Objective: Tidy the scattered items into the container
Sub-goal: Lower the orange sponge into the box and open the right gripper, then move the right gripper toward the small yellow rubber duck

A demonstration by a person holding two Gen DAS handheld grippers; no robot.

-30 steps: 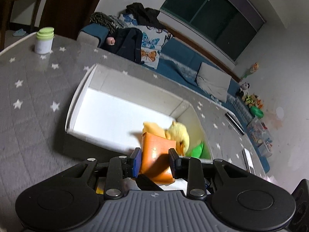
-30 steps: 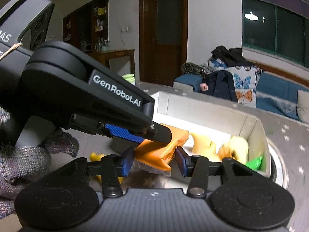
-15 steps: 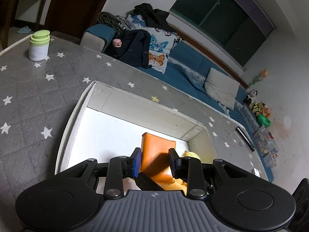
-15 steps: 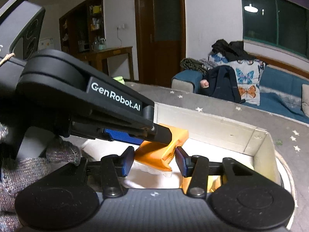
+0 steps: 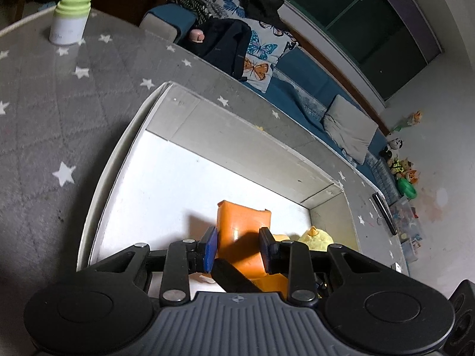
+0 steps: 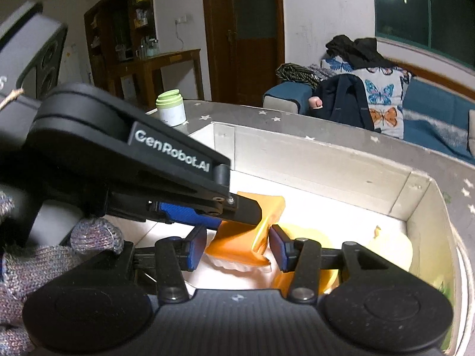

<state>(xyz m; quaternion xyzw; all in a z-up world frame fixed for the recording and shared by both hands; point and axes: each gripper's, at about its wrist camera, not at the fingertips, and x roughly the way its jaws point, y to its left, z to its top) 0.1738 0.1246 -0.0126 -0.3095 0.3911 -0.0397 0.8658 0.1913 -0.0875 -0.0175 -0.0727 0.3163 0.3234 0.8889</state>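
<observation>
I have both the left gripper (image 5: pixel 238 247) and right gripper (image 6: pixel 237 247) clenched on the glossy orange plastic pouch (image 5: pixel 242 231) over the white rectangular cardboard box (image 5: pixel 243 145).

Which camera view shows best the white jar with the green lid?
The left wrist view: the jar stands whole and unblocked on the grey starred table, far from the white box. In the right wrist view the jar is smaller, and the left gripper's arm hides its base.
</observation>
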